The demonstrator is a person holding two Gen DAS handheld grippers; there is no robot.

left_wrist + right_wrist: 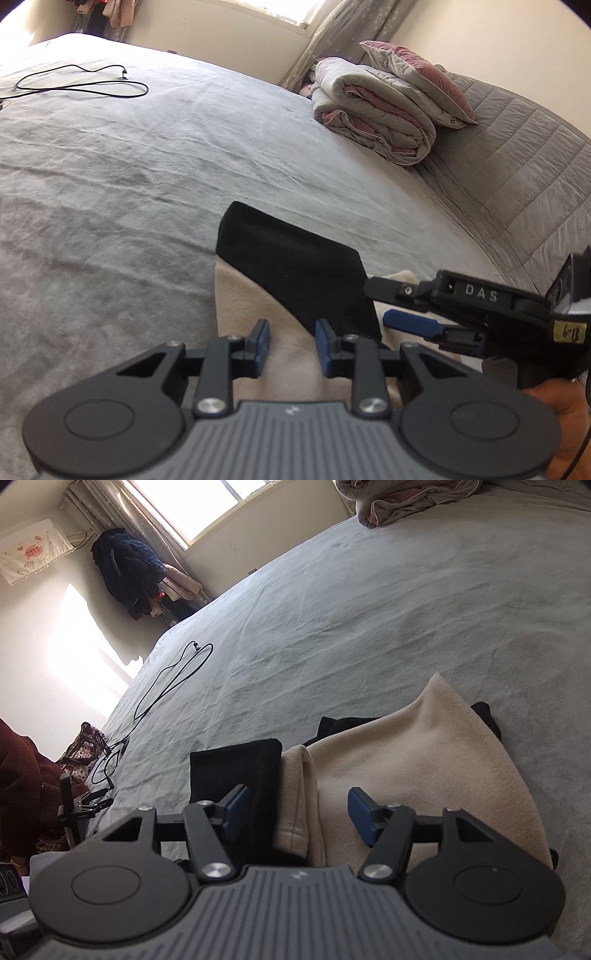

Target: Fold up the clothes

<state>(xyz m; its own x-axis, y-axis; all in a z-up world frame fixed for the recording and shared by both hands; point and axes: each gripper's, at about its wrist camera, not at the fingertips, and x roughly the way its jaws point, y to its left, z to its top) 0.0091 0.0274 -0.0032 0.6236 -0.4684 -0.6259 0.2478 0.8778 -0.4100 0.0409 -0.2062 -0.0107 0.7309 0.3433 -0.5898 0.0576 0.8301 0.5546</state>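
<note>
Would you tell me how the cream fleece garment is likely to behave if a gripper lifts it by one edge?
The cream fleece garment would probably droop limply, since it already lies in soft folds on the grey bedsheet. Its fuzzy surface suggests the blue pads should hold without slipping. It looks light.

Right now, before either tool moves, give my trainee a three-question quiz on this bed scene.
1. True or false: the left tool is open, with nothing between its pads.
2. Which lies on top of the cream garment? A) a black cloth B) a striped towel C) a red scarf
3. Fill in: the loose black ____ lies on the grey bedsheet.

Key: 1 true; 2 A; 3 cable. The right tool is open too.
</note>
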